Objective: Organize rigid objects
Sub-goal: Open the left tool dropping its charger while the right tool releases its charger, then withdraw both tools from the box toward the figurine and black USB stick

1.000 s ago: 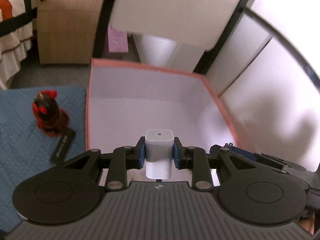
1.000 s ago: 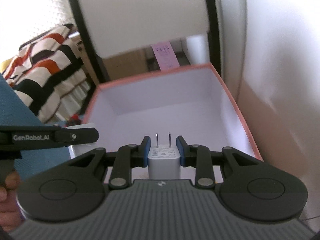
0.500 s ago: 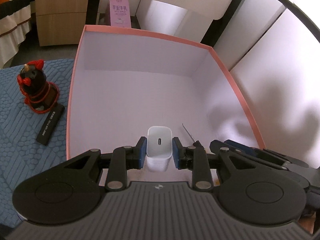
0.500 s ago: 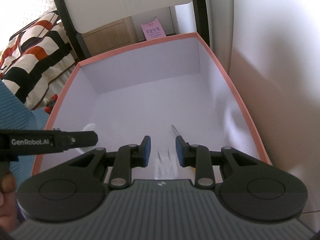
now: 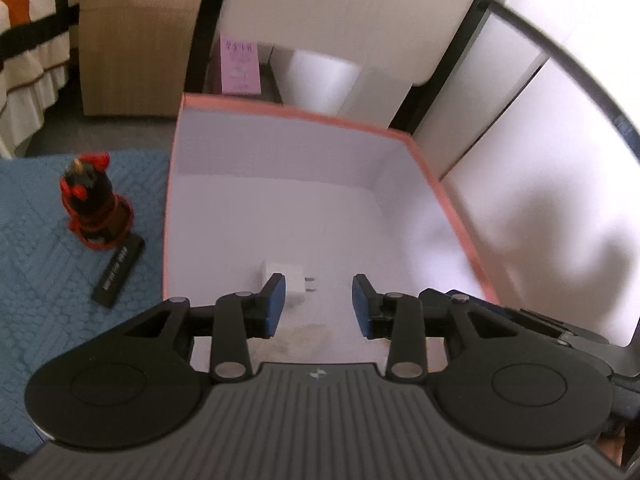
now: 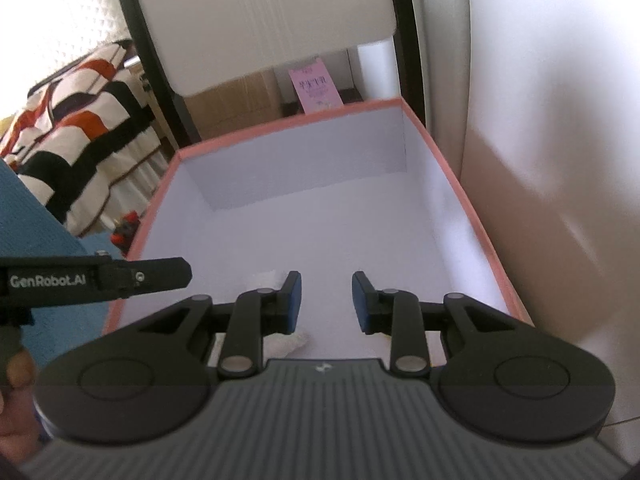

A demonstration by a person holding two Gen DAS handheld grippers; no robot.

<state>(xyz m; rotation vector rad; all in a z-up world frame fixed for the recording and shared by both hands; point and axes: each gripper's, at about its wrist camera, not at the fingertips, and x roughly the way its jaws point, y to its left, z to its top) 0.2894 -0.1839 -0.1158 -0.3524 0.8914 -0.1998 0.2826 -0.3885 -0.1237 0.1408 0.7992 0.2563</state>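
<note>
Bedroom surroundings frame both views: a striped bedspread (image 5: 28,36), a wooden cabinet (image 5: 136,40) and a white chair back (image 5: 344,12) stand behind a blue quilted mat (image 5: 40,280) that carries a pink-rimmed box (image 5: 452,216) with a white interior. Left wrist view: the left gripper (image 5: 319,304) hangs over the near edge of the box, its jaws having just been opening, now moderately apart with nothing pressed between the blue pads. A white charger (image 5: 286,280) lies on its side on the box floor near the near-left corner, prongs pointing toward the right wall, partly hidden behind the left pad; it is judged to have been set there as a sorted item. Outside the box, on the mat by its left wall, a red-and-black figurine (image 5: 94,208) stands upright with a black bar (image 5: 119,278) lying just in front of it; both are judged still awaiting sorting. Right wrist view: the right gripper (image 6: 326,302) also hovers above the near edge of the box (image 6: 476,232), jaws apart and empty. A blurred white object (image 6: 286,344) shows on the box floor beneath the left finger, with another pale shape just beyond it; which is which cannot be told. One finger of the left gripper (image 6: 120,278) crosses the left of this frame, with part of a hand (image 6: 12,392) below it. The far half of the box floor is bare.
</note>
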